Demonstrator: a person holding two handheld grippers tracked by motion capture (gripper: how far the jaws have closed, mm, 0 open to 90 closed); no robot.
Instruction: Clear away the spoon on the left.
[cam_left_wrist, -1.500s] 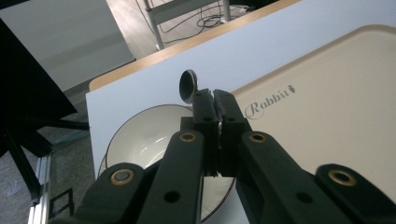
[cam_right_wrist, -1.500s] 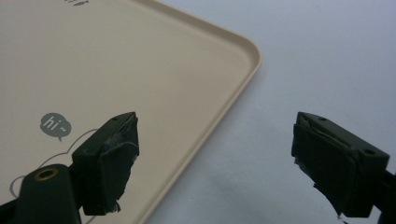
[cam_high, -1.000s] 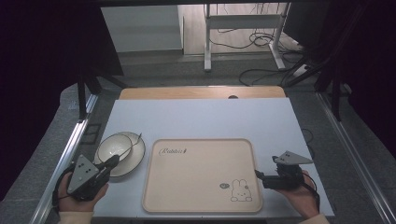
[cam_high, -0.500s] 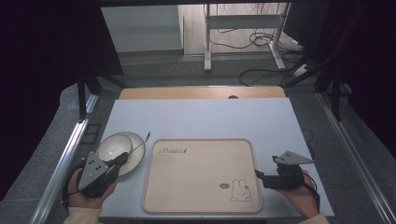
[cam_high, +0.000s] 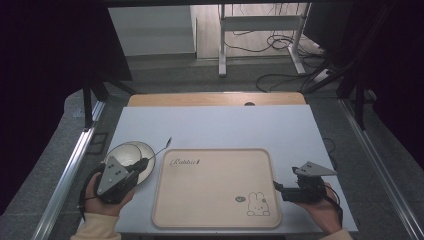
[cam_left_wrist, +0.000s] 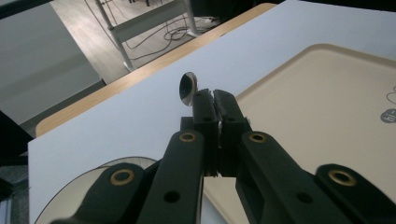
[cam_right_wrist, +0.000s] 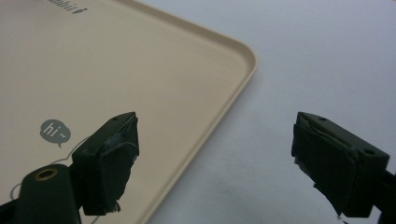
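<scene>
My left gripper is shut on the handle of a metal spoon, which sticks out past the jaws toward the tray's far left corner. In the left gripper view the spoon's bowl shows just above the closed fingertips. The gripper hovers over the right rim of a white plate, next to the beige rabbit tray. My right gripper stands open at the tray's right edge with nothing between its fingers; the tray's rim runs between them.
The white table has bare surface beyond the tray and to its right. A wooden strip borders the far edge. Cables and a metal stand lie on the floor behind. The plate sits low under the left jaws.
My left gripper has moved right and a little away from me with the spoon, from the plate's near left side to its right rim beside the tray. The right gripper has stayed put.
</scene>
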